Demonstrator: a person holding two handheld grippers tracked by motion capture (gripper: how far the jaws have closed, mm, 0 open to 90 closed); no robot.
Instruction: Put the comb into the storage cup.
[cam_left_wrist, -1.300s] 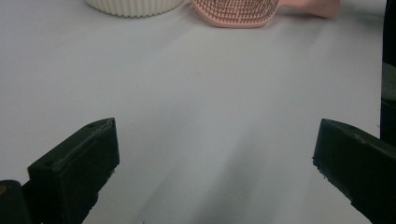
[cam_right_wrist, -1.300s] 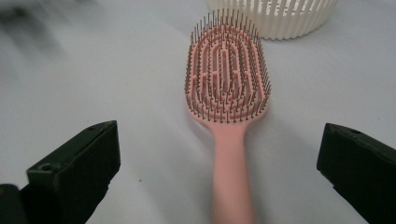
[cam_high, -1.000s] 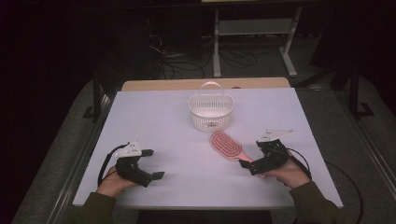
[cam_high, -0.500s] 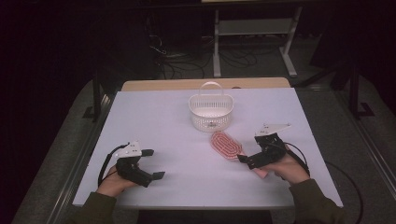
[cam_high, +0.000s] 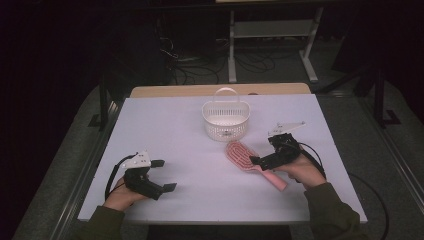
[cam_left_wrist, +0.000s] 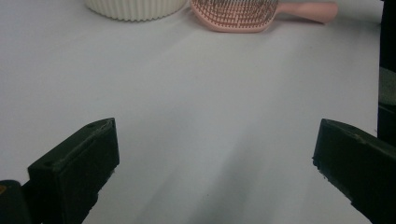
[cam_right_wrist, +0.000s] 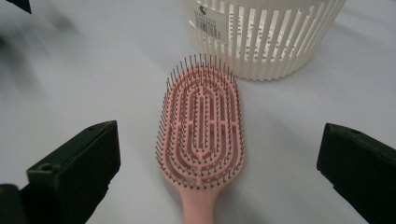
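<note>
Right gripper view is looking straight down the length of the pink hairbrush (cam_right_wrist: 201, 126), bristles up on the white table (cam_right_wrist: 70, 74), its head pointing away toward the white slatted basket (cam_right_wrist: 266, 37) and its handle running back toward the camera, between the two black jaws. Those jaws are standing wide apart, one on each side of the handle, gripping nothing. So the brush's long axis is lying in line with the gripper's reach rather than across it, which I take to be the point the next move turns on: closing from here would pinch the handle across its width.

From the high view, the right gripper (cam_high: 262, 161) is hanging over the handle end of the hairbrush (cam_high: 245, 159), which is lying aslant, head toward the basket (cam_high: 226, 120) and just short of it, handle toward the person's right hand (cam_high: 300, 167). I cannot tell whether the jaws are touching the table or hovering just above it.

The left gripper (cam_high: 162, 175) is sitting well apart, near the table's (cam_high: 165, 120) front left, jaws spread and empty; from its own view the brush (cam_left_wrist: 233, 14) and basket (cam_left_wrist: 135, 7) are lying far off. The right hand is plainly the nearer one, and the pickup looks to be its job, likely with the basket as the destination.
</note>
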